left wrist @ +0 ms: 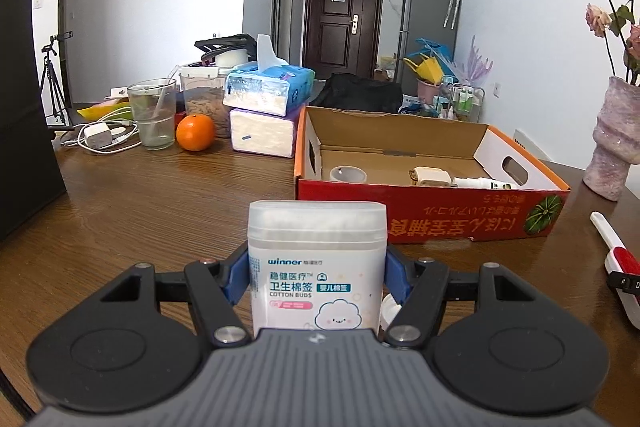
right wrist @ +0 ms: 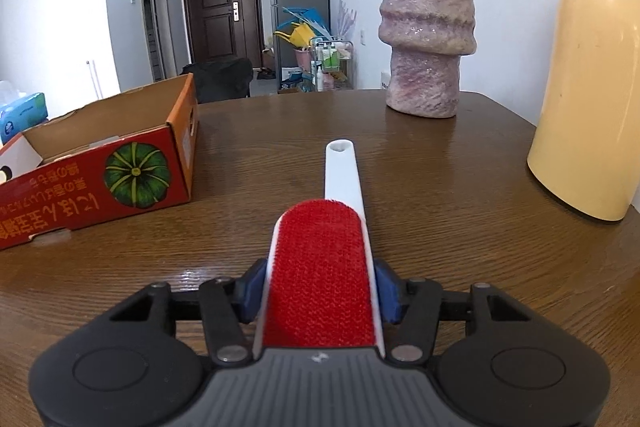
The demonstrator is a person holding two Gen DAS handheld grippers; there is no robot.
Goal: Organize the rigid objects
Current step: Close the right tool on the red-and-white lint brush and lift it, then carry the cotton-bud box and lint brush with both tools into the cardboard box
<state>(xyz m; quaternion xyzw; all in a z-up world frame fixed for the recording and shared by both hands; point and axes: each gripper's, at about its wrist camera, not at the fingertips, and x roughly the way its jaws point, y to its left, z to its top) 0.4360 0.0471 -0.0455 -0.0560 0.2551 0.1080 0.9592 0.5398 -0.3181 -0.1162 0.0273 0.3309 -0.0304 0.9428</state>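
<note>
Clamping cotton buds box point(left wrist: 317, 267), left gripper point(left wrist: 317, 275) upright

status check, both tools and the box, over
Left tool shut on cotton bud box. Right tool shut on lint brush. Cardboard box open ahead, path clear.

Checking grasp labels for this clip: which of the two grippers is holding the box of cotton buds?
The left gripper: its blue pads clamp the upright cotton buds box. The right gripper grips a red-faced lint brush with a white handle instead.

The cotton-bud box point(left wrist: 317, 267) hides its base behind the gripper body.
</note>
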